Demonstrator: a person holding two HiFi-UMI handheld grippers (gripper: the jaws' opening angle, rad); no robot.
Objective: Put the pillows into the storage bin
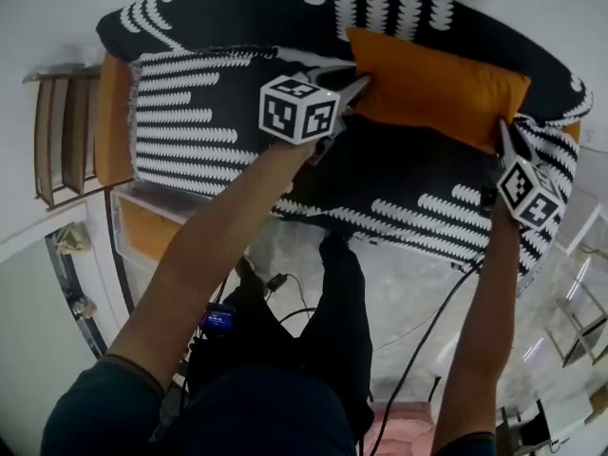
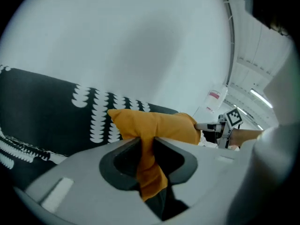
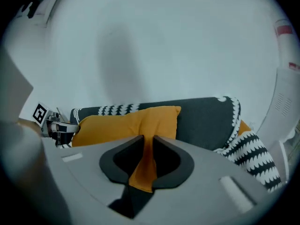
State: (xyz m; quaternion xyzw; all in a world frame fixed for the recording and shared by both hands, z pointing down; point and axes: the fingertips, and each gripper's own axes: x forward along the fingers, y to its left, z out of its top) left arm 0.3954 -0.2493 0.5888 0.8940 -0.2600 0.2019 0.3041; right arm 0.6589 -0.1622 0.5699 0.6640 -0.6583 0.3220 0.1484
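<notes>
Carry the orange rectangular fabric pillow level, left gripper and right gripper each clamped on its corner, toward the translucent plastic storage bin at centre left.

No legible text; red label on white panel too blurred to read.

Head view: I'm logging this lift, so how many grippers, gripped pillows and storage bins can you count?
grippers: 2 (left gripper, right gripper)
orange pillow, clamped at opposite ends by both grippers: 1
storage bin, with something orange inside: 1
Total: 4
</notes>
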